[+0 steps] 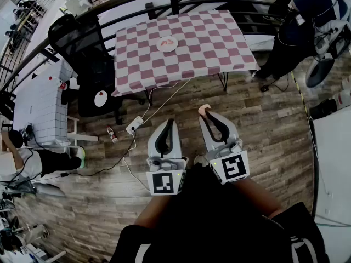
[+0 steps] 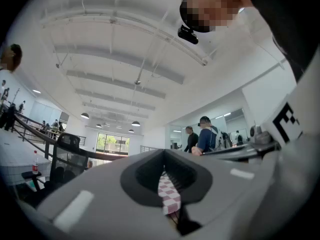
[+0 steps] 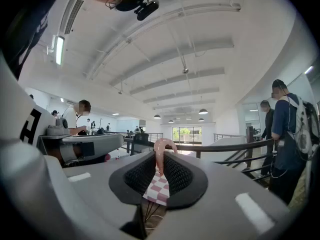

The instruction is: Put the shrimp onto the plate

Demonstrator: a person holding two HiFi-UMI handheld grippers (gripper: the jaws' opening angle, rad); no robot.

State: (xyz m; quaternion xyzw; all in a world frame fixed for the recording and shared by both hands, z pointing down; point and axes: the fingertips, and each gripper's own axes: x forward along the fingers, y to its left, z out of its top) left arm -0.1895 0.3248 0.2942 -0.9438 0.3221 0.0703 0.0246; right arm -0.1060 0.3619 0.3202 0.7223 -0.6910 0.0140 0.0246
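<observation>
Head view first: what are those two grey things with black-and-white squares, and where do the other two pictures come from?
There is no robot here. A person holds a claw tool in each hand. The head view comes from a camera on the person's head, looking down at the left claw and the right claw. The marker cubes are part of the claws. The other two pictures each come from a camera riding on one claw, looking along its jaws. The right claw is shut on a pink shrimp. The left claw is shut with nothing in it. Ahead stands a table with a checked cloth. On it is a white plate holding something pinkish, too small to name.
</observation>
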